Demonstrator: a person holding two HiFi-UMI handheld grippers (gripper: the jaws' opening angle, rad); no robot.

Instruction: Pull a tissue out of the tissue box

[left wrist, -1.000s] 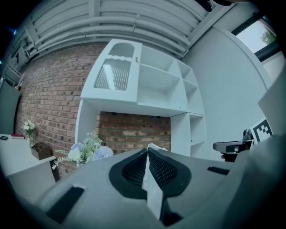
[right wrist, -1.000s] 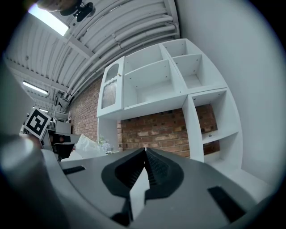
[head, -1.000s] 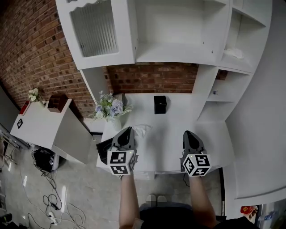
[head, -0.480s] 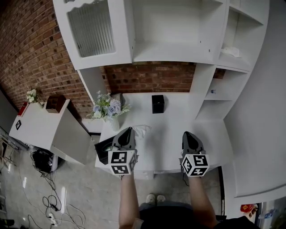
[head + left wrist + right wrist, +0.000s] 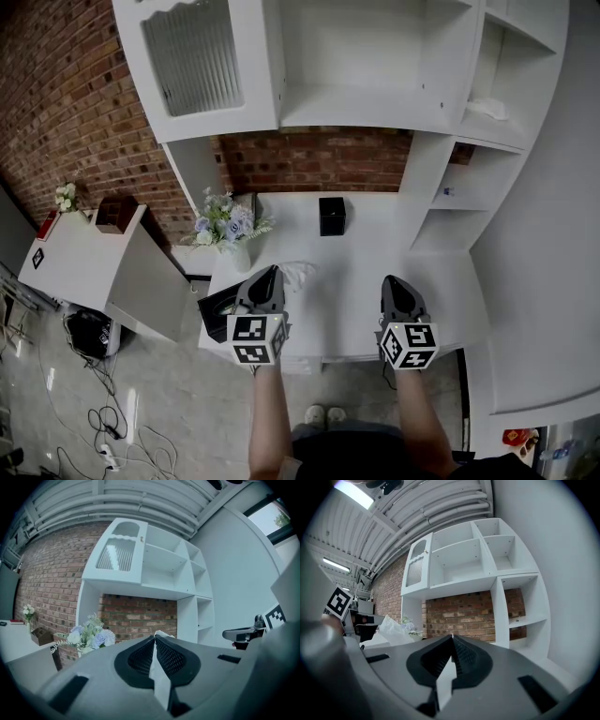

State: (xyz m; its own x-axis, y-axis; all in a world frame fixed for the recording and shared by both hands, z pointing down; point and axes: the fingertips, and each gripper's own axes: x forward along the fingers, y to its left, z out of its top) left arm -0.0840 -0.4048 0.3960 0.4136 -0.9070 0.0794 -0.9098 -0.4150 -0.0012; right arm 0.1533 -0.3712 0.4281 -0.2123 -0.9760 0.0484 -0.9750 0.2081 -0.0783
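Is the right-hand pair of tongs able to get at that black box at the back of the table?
Probably yes. Only bare table lies between the right tongs and the black box, and the flowers stand off to the left. The tongs are shut, so they would have to open first.

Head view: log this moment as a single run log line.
left claw: shut on tissue | right claw: shut, empty | tissue box: black, at back of white table, apart from tissue
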